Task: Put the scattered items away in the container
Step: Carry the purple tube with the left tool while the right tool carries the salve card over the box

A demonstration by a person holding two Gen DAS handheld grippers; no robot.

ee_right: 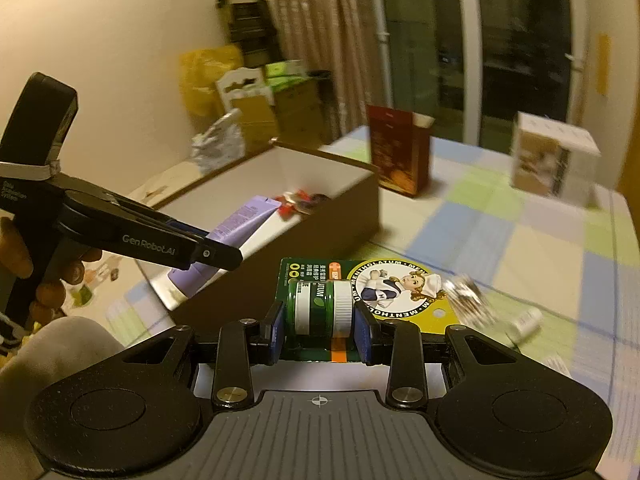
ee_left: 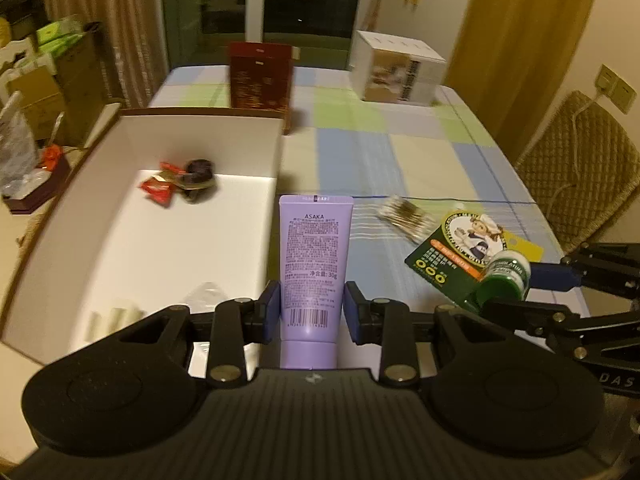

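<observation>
My left gripper (ee_left: 312, 314) is shut on a purple ASAKA tube (ee_left: 314, 248), which points forward along the right wall of the white-lined box (ee_left: 120, 248). From the right wrist view, that left gripper (ee_right: 208, 250) holds the tube (ee_right: 240, 220) over the box's near corner (ee_right: 340, 216). My right gripper (ee_right: 320, 330) is shut on a green Mentholatum jar (ee_right: 316, 306) fixed to its printed card (ee_right: 400, 284). Beside the tube I see the same jar (ee_left: 506, 278) in the right gripper (ee_left: 516, 290). A pack of cotton swabs (ee_left: 404, 216) lies on the checked cloth.
Red candy wrappers (ee_left: 158, 190) and a dark round item (ee_left: 198, 174) lie in the box, with pale items (ee_left: 116, 316) at its near end. A dark red carton (ee_left: 260, 80) and a white carton (ee_left: 396, 68) stand at the far edge. A small white bottle (ee_right: 524, 322) lies right.
</observation>
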